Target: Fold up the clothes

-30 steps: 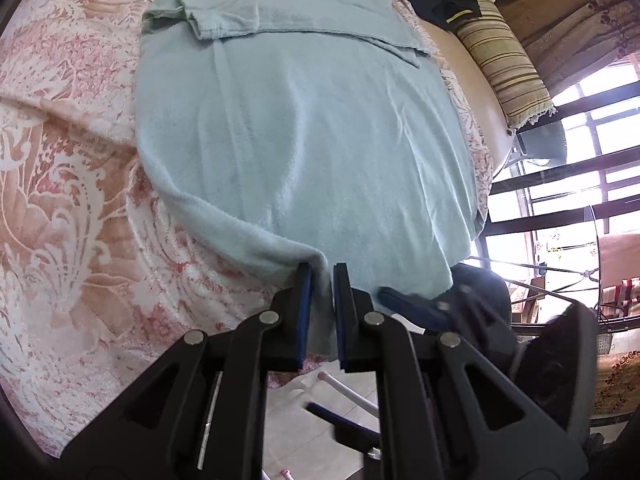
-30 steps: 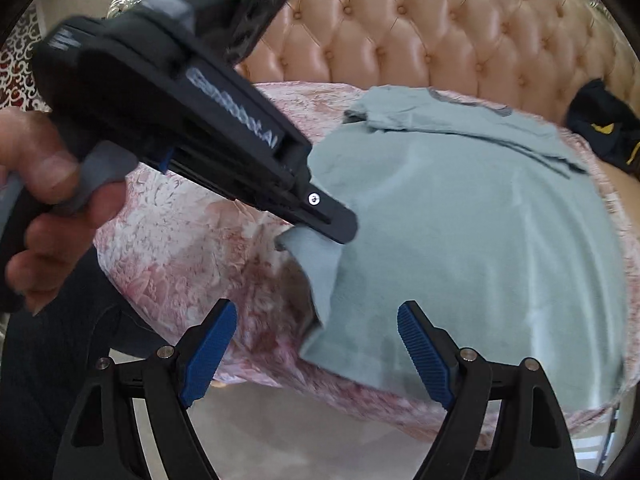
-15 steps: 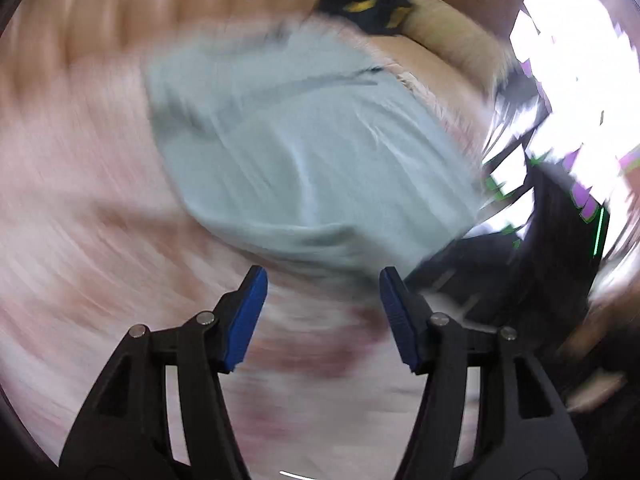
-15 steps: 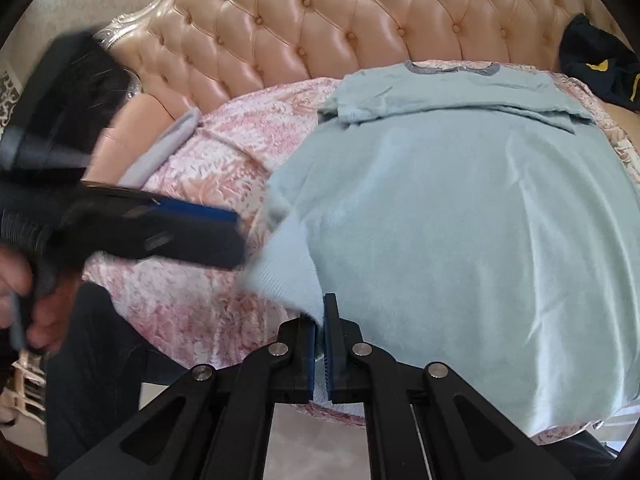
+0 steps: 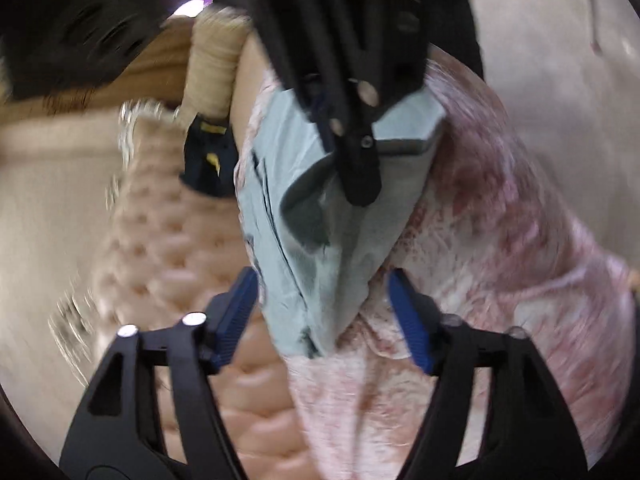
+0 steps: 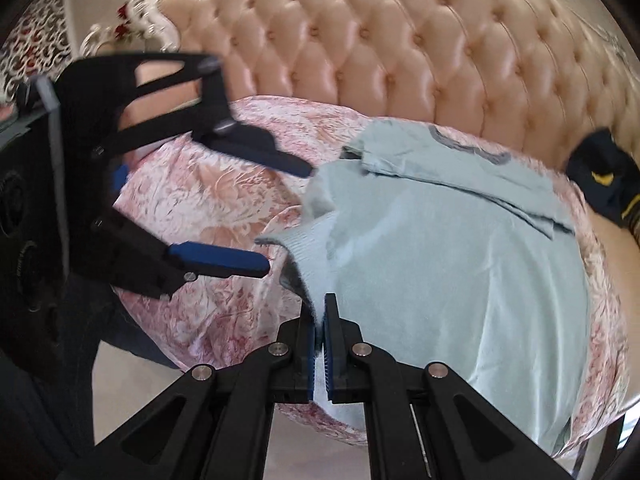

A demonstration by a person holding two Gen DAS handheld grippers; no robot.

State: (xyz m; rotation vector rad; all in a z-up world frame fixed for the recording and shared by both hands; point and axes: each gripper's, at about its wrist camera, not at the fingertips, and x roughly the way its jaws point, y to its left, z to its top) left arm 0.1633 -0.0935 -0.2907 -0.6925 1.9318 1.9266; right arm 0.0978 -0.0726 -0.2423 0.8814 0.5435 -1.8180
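**Right tongs clamped on the T-shirt hem, left tongs apart**

My right tongs (image 6: 320, 344) are pressed together on the near hem of the light blue T-shirt (image 6: 440, 264), with a strip of the fabric pinched between the blue pads (image 6: 329, 356). The corner of the shirt is lifted into a peak just above the pads, while the rest of the garment lies spread flat on the pink floral bedspread (image 6: 208, 192), collar end towards the tufted peach headboard (image 6: 400, 52) and one sleeve folded in across the chest.

My left tongs (image 5: 324, 320) stand apart, having just been opening, and nothing is between their pads. In the right wrist view they hang over the bedspread at the shirt's left side, with the upper finger near the folded sleeve and the lower finger just beside the raised corner, touching neither as far as I can see. The left wrist view is blurred; it shows the shirt from the side with the right tongs gripping it.

A dark navy garment with yellow markings (image 6: 604, 176) lies at the far right corner of the bed, near the headboard, apart from the shirt.
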